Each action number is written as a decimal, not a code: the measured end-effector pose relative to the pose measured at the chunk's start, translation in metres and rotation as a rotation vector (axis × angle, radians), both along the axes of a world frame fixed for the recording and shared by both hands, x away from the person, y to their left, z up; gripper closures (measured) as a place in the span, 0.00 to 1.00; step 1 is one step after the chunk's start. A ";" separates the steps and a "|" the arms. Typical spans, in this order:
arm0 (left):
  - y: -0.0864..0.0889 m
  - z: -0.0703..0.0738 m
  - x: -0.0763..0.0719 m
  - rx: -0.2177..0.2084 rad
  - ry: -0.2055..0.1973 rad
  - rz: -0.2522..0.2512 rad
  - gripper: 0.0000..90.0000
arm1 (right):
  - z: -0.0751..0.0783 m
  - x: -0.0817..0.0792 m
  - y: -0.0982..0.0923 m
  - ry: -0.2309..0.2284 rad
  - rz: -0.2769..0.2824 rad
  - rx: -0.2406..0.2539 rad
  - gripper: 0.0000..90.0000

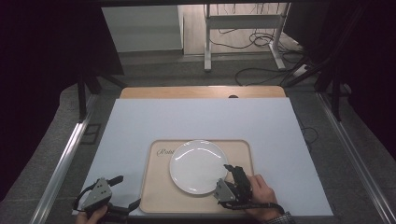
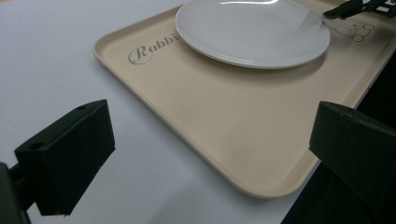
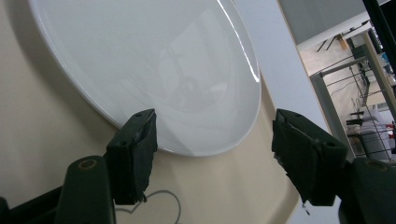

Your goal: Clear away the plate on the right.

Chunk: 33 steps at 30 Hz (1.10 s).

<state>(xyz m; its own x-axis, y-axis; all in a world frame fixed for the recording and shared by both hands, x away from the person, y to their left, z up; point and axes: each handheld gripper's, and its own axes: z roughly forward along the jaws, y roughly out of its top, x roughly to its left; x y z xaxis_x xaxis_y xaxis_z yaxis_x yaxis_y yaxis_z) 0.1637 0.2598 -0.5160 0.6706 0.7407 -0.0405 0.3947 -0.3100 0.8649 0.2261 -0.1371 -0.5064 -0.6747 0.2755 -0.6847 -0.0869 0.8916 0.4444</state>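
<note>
From above, the plate (image 1: 198,166) lay on the tray (image 1: 156,198) on the desk (image 1: 201,119); the right gripper (image 1: 226,175) sat at its rim.

The left gripper (image 2: 212,154) gaped, holding nothing.

The right gripper (image 3: 215,140) stood open around the plate's (image 3: 154,70) edge, not pinching. It probably must close next. The tray's (image 3: 42,140) drawing was cut off.

We record the high view as fixed above the table's near side, looking forward and down, with the tray (image 1: 154,198) low in the frame. The left gripper view sits low and close off one tray (image 2: 210,121) corner, the plate (image 2: 252,32) at the upper edge. The right gripper view sits closest, the plate (image 3: 154,65) across its upper left. All three share plate (image 1: 196,165) and tray (image 3: 37,154).
</note>
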 end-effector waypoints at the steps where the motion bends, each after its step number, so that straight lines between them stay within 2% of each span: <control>1: 0.000 0.000 0.000 0.000 0.000 -0.001 0.00 | 0.000 0.001 -0.001 0.003 0.001 0.014 0.34; 12: 0.000 0.000 0.000 0.002 0.003 -0.006 0.00 | 0.005 0.004 -0.009 0.034 -0.020 0.041 0.30; 17: 0.000 0.000 0.000 0.002 0.004 -0.007 0.00 | 0.007 0.005 -0.012 0.052 -0.033 0.068 0.28; 19: 0.000 0.000 0.000 0.002 0.004 -0.007 0.00 | 0.007 0.006 -0.013 0.052 -0.040 0.095 0.28; 27: 0.000 0.000 0.000 0.002 0.004 -0.009 0.00 | 0.008 0.008 -0.018 0.076 -0.055 0.120 0.26; 33: 0.000 0.000 0.000 0.002 0.005 -0.010 0.00 | 0.009 0.010 -0.021 0.111 -0.066 0.150 0.24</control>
